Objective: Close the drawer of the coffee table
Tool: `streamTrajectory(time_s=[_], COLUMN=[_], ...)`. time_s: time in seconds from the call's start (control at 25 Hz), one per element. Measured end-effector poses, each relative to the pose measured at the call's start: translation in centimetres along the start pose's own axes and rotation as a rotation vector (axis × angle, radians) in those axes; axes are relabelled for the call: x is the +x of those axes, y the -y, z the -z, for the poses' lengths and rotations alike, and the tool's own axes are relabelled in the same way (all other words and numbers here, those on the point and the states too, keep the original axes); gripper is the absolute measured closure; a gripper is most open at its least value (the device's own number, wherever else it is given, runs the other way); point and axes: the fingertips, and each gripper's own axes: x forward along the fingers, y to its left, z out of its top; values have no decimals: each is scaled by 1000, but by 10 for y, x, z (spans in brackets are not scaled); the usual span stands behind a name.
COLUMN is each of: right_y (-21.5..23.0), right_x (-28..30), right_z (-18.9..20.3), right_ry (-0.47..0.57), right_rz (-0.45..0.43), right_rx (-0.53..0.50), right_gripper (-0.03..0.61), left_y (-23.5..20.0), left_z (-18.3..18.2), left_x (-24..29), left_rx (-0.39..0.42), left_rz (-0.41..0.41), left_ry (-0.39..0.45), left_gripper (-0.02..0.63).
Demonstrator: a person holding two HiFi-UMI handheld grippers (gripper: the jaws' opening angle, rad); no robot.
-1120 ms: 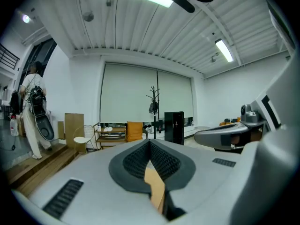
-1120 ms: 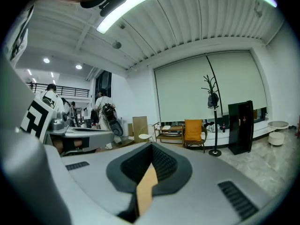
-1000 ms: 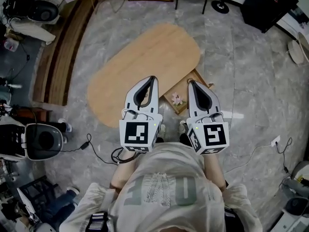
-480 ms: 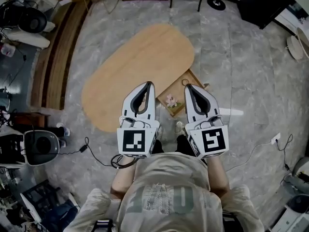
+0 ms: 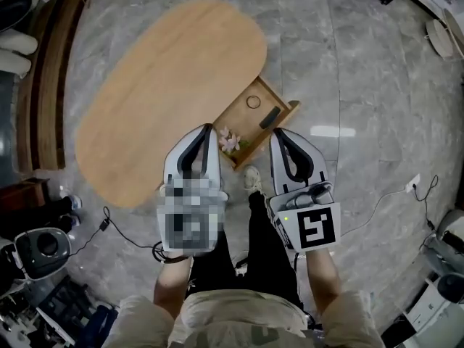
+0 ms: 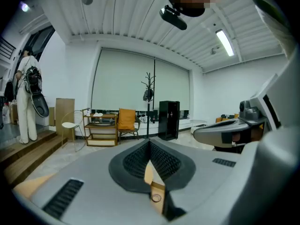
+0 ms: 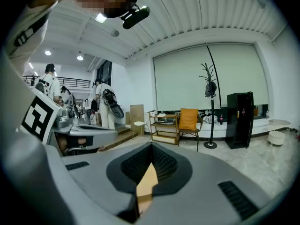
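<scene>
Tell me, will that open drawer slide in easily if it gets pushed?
Probably yes: the drawer looks like stiff wood and sticks straight out of the coffee table. It holds only small things, so it is likely light. The little ring and flowers inside may shift if shoved fast.

The oval counter (image 5: 167,93) is pale honey wood, and its drawer (image 5: 245,122) is the same tone, with a pink-and-white flower (image 5: 230,141) inside. The floor (image 5: 362,85) is grey marble with lighter veining. The left hand-held gripper (image 5: 207,129) and right hand-held gripper (image 5: 279,138) are light grey with black pads (the right one's cube (image 5: 313,229) carries a black-and-white square marker).
</scene>
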Motion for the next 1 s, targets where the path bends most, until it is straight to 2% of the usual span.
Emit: streamTrajectory(time_s=[0.32,0.4,0.56,0.76,1.0], right_y=[48,55,56,53,56], right_x=[11,12,12,17,23], right_z=[153,189,245,274,273], right_ry=[-84,-114,-169,-202,-204], right_rz=[55,67,71,57,42], right_rx=[45,56,92,101,90], right_gripper=[574,574,574,574,574], left_y=[43,52,60,66,69], left_z=[140,169,213,238,235], left_x=[50,59,65,68,68], left_rx=[8,19,-15,-26,-16], left_rz=[93,109,108,111,108], left_ry=[-92,-96,-115,-145,-149], left_gripper=[606,606,606,606,606])
